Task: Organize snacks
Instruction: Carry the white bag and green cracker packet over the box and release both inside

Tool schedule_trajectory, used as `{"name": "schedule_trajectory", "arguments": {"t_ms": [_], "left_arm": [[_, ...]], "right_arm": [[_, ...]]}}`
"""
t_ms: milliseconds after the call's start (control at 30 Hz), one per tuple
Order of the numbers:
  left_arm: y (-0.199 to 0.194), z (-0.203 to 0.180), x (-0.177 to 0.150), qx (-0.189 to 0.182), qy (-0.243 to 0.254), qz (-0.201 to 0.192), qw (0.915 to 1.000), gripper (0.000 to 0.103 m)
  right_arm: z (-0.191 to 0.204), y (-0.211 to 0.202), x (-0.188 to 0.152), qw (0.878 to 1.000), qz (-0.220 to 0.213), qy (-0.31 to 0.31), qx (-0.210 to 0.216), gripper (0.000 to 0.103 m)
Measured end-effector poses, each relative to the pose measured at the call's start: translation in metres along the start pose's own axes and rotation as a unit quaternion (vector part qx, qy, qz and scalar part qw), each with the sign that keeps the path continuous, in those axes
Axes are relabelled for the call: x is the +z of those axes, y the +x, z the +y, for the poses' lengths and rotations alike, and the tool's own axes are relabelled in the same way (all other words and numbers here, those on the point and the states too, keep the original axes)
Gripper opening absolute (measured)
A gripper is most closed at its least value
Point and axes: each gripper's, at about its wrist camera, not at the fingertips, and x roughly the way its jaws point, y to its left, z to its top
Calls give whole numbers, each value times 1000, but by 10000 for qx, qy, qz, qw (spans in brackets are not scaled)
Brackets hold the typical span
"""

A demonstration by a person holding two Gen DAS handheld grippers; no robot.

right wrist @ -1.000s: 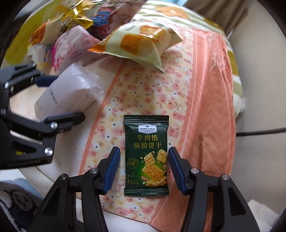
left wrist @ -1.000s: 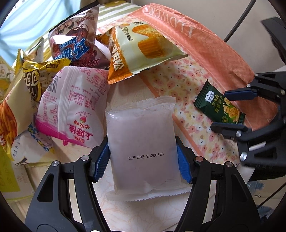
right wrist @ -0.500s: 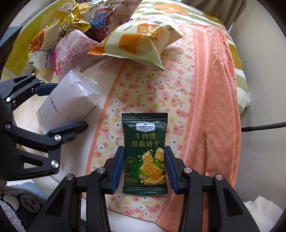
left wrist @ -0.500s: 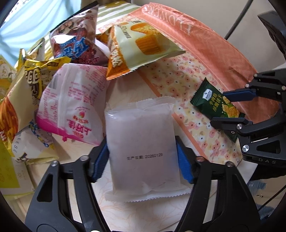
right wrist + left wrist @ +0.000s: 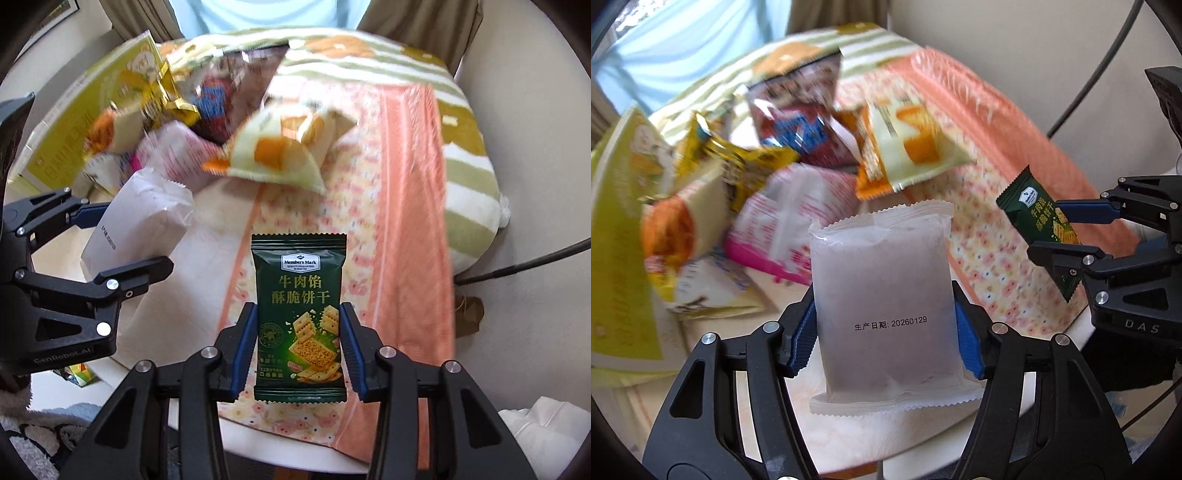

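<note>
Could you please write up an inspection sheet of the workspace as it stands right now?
Surface: round table under a floral orange cloth.
Job's things: white packet and green cracker packet, each held off the table.
Clutter: pile of snack bags, including a cream-and-orange bag; blurred.
Grippers: left gripper shut on the white packet; right gripper shut on the green cracker packet.
Cables: dark cable right of the table.
Surroundings: striped blanket, light blue curtain.
</note>
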Motion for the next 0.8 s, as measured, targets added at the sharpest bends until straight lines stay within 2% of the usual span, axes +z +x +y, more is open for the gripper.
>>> {"name": "schedule_trajectory", "arguments": {"t_ms": [233,367,533,667,800], "left_arm": [[-65,21,12,267,-484,-558,9969,60],[-110,49,16,420,-991,-932,9898,60],[-152,101,11,714,-1497,-1258,9781,60],[-182,154,-7,944,-1815,-1450,9681,60],[-195,211,-24,1075,-1975,-1461,9634,60]], "right_arm": [[21,-55,25,9974,-637,-300,128,40],[38,-86,46,9924,-1047,-554,348,40],[72,-112,78,9833,-1486,-860,605,40],[112,-125,99,9751,-1724,-1070,893,40],[156,-122,119,9696,-1846,-1206,1058,40]]}}
